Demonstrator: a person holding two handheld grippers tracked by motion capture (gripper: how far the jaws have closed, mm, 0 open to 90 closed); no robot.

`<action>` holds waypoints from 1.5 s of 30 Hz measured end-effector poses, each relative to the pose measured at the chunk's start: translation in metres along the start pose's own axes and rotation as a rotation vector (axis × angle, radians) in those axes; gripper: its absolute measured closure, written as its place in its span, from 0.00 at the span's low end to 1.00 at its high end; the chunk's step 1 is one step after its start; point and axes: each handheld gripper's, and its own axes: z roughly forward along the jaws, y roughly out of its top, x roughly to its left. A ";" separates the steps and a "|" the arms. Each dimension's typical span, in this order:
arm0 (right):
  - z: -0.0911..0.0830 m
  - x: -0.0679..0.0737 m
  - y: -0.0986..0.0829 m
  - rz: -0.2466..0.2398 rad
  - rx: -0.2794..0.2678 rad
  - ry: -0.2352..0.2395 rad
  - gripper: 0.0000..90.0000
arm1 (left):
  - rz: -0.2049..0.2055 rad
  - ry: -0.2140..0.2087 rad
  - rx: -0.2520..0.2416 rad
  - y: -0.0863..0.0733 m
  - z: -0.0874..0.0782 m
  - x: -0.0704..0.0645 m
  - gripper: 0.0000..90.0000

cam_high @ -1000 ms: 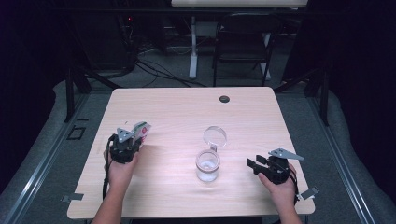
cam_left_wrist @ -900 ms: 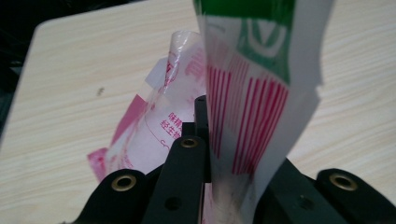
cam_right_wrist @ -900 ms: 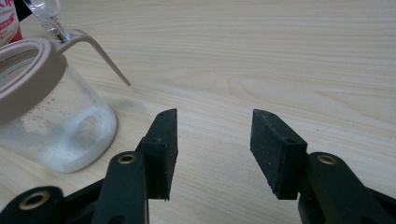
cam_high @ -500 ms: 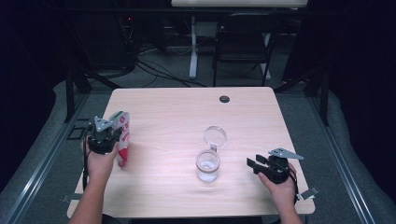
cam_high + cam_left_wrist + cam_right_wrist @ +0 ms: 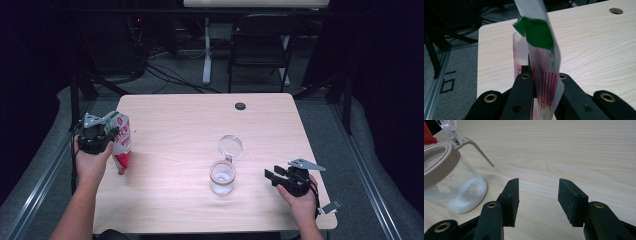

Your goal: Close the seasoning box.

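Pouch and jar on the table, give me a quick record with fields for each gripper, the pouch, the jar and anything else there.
left gripper: shut on the pouch, near the table's left edge
pouch: white with red print and a green patch, pinched between the fingers, lower end towards the table
right gripper: open, holding nothing, right of the jar
jar: clear glass, white powder inside, hinged lid swung open
other: dark round hole near the far edge
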 end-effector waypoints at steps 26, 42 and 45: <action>-0.001 0.000 0.000 0.008 -0.006 0.010 0.57 | 0.171 -0.274 -0.073 0.032 -0.020 -0.077 1.00; -0.002 -0.001 0.001 0.018 -0.017 0.016 0.57 | 0.264 -0.439 -0.073 0.030 -0.020 -0.133 1.00; -0.003 -0.002 0.001 0.016 -0.011 0.019 0.57 | 0.287 -0.462 -0.074 0.027 -0.020 -0.139 1.00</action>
